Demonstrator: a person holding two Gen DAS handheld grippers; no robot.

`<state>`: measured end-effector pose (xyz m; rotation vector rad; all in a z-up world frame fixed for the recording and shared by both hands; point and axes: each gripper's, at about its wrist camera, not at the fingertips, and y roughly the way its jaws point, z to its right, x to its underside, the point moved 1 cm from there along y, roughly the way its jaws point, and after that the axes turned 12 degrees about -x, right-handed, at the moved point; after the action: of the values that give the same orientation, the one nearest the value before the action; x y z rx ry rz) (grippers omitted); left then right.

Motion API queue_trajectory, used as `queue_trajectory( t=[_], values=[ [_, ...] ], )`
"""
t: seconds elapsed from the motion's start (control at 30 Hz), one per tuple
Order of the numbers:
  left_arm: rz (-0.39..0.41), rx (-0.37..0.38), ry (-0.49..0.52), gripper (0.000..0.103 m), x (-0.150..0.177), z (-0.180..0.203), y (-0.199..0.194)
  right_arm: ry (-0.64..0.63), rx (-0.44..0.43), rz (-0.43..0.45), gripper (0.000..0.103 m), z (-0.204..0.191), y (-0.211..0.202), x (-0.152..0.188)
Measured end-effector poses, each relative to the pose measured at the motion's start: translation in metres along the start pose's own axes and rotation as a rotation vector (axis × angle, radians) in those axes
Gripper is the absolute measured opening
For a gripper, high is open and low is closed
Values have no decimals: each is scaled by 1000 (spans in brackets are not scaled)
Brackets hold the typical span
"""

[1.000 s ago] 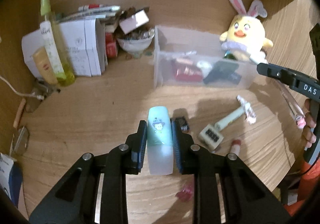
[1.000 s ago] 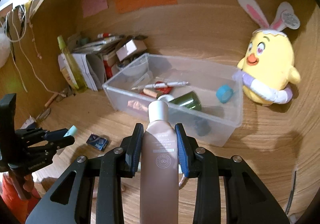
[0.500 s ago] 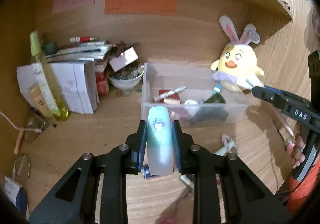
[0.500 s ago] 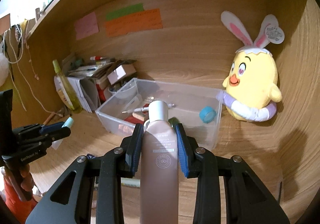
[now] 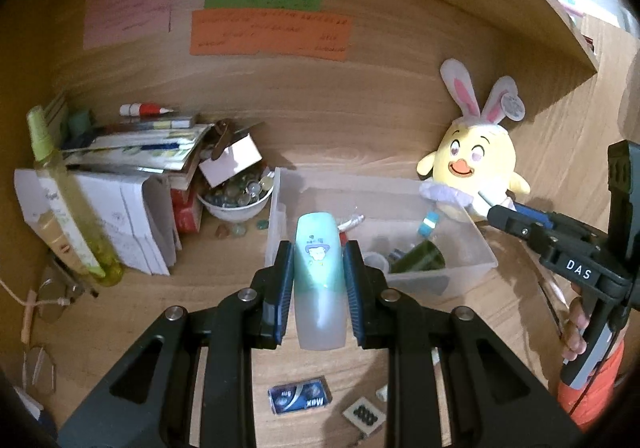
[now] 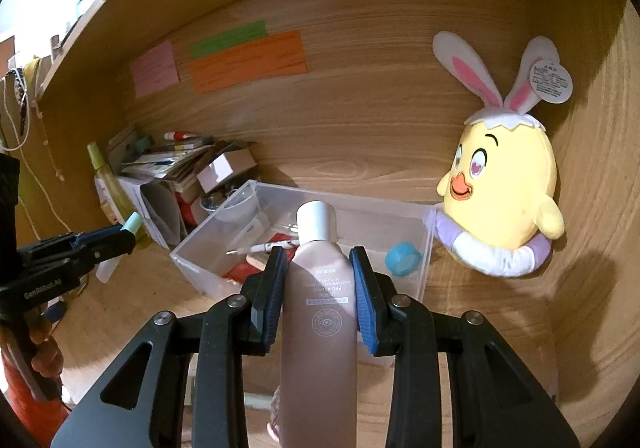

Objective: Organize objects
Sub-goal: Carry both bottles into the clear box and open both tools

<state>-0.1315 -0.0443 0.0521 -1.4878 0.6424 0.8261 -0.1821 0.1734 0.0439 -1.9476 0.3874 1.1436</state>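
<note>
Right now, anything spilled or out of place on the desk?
Yes. A few glass pebbles lie loose on the desk beside the heaped white bowl. A blue battery pack and a small patterned piece lie outside the clear bin.

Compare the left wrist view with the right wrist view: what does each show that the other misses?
Left wrist only: a blue battery pack on the desk, and the bowl of marbles seen clearly.
Right wrist only: the left claw seen from the side, and the brown tube clamped in the right claw.
Both: the clear bin, yellow plush chick, and the mint tube held by the left claw.
</note>
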Motion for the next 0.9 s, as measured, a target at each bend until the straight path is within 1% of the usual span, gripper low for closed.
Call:
queue_trajectory(
  t=[0.27,0.6,0.9],
  values=[
    [-6,-3,22,24,-16,12,19,2,12,-8,29,11,14,-11],
    [-34,-44,59,24,-23,23,52,11,32,-77,29,27,48,-16],
    [-105,-48,78,24,-21,29,92,45,40,-151,29,42,79,-6]
  ],
)
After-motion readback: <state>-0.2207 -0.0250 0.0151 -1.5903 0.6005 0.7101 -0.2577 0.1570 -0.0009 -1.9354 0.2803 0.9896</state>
